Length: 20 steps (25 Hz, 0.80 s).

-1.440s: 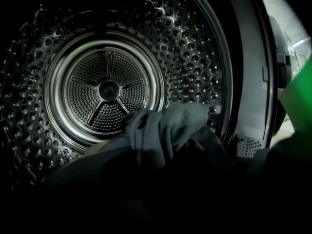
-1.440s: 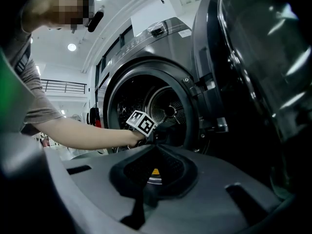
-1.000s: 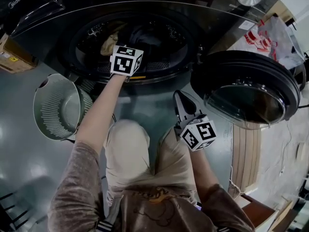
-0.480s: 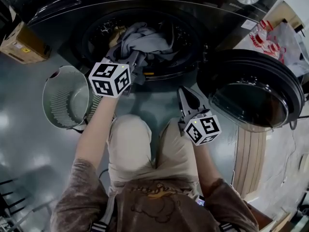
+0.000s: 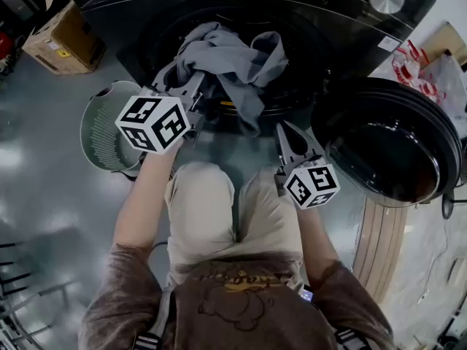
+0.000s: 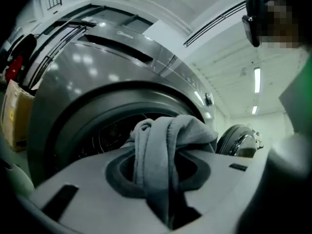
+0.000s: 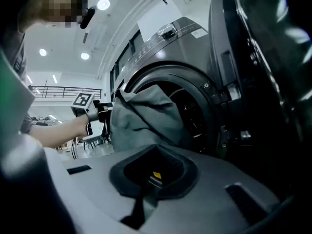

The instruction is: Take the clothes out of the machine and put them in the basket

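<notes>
A: Where's the grey fleece garment (image 5: 232, 49)?

B: A fold of it is pinched between the narrow jaws of the left gripper (image 5: 193, 93). The rest trails ahead of the gripper, over the lip of the dark front-loading washing machine (image 5: 124, 13).

A: And the basket?

B: The pale green slotted plastic basket (image 5: 98, 133) sits just to that gripper's left, lower down. The right gripper (image 5: 287, 138) is closed on nothing and farther off. The open round door (image 5: 394, 141) is beyond it, out of the path.
</notes>
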Each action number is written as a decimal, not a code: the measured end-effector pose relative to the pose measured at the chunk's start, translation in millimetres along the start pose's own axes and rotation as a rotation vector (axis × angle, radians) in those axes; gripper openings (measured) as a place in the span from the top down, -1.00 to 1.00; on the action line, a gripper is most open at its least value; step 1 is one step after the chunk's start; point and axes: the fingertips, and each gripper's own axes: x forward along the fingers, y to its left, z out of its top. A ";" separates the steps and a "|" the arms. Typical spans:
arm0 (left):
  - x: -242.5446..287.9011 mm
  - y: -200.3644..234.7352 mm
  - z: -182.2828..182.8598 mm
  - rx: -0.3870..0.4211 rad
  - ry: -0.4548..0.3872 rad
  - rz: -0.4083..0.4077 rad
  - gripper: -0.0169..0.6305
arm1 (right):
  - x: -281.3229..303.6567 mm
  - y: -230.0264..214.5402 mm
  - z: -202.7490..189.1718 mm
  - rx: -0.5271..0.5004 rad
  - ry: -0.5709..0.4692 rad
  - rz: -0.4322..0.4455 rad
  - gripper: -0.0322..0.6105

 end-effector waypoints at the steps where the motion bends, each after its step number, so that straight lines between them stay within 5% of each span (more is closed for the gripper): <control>1: -5.3 0.5 7.0 -0.012 -0.017 0.005 0.56 | 0.3 1.9 -0.6 0.002 0.001 0.006 0.91; 12: -55.8 1.4 82.2 -0.024 -0.113 0.043 0.56 | 8.3 25.7 -18.0 0.017 0.040 0.069 0.91; 20: -111.8 22.7 98.5 -0.069 -0.155 0.131 0.56 | 34.2 47.4 -27.4 -0.007 0.099 0.161 0.91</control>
